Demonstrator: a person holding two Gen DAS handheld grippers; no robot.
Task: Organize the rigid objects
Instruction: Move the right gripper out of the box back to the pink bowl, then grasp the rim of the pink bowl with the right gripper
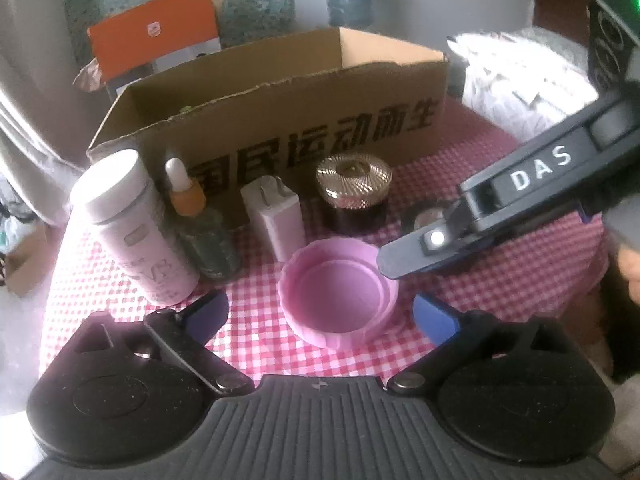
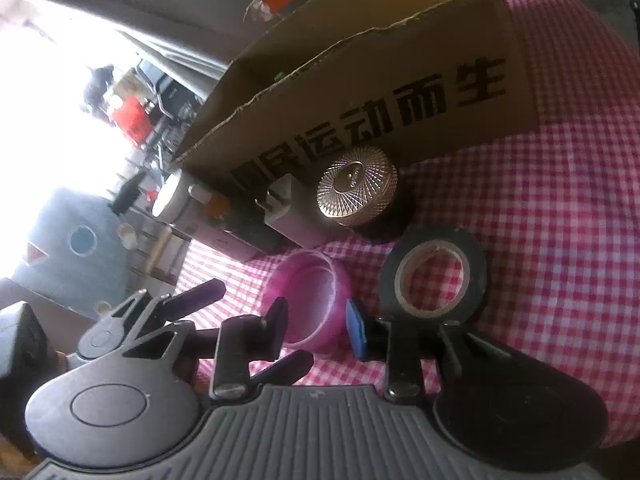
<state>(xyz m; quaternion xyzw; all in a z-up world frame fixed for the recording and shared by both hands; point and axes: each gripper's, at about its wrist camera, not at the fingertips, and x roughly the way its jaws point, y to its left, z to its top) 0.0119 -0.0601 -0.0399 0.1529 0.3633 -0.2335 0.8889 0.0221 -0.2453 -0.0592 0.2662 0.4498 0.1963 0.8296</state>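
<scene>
A pink lid (image 1: 340,296) lies open side up on the red-checked cloth. My left gripper (image 1: 320,316) is open just in front of it, one finger on each side of its near rim. My right gripper (image 1: 400,256) comes in from the right, its tip over the lid's right rim. In the right wrist view the right gripper (image 2: 318,326) has a narrow gap, and the lid (image 2: 308,296) shows through it untouched. A black tape roll (image 2: 432,276) lies right of the lid. Behind stand a pink bottle (image 1: 132,232), a dropper bottle (image 1: 200,232), a white charger (image 1: 276,216) and a gold-lidded jar (image 1: 352,192).
A cardboard box (image 1: 280,120) with black lettering stands open-topped behind the row. An orange carton (image 1: 156,36) and a white bag (image 1: 520,88) are further back. The table's edge drops away at the left, past the pink bottle. A blue plush toy (image 2: 76,240) sits beyond it.
</scene>
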